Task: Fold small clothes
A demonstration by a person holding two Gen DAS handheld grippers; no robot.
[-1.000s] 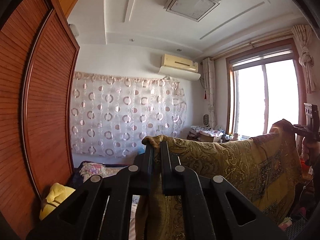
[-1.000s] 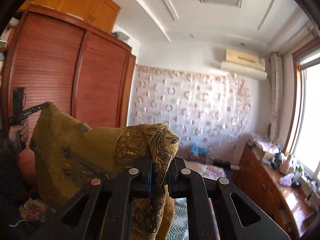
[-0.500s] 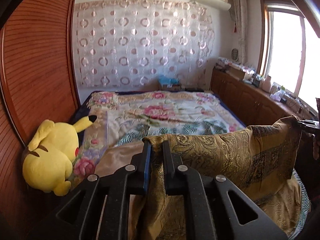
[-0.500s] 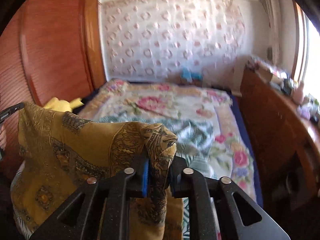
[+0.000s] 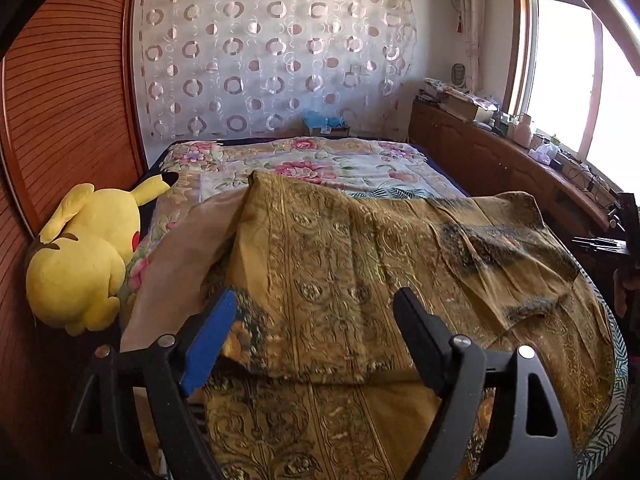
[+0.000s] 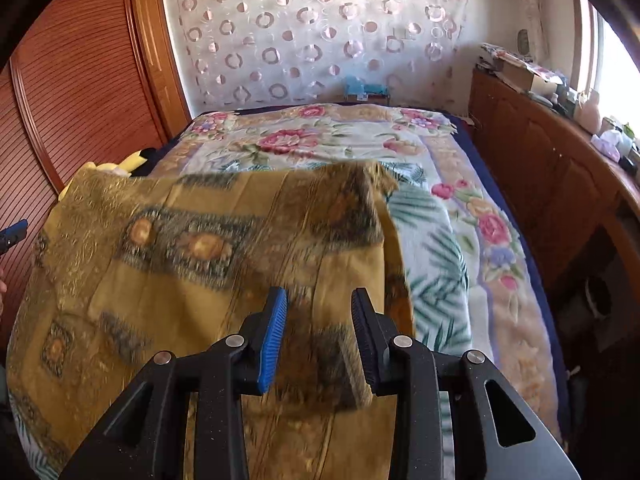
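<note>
Both grippers have come down from holding the golden patterned garment up in the air, and it now lies spread on the floral bedspread, its upper layer folded over the lower one. The left gripper has just been opening and now stands wide apart above the garment's near edge, its 2 pads off the cloth. The right gripper has also just been opening; its jaws stand partly apart with cloth visible between them but not pinched. A yellow plush toy lies at the bedspread's left side, just beside the garment's corner. Beyond the bedspread's far end hangs a circle-patterned curtain.
</note>
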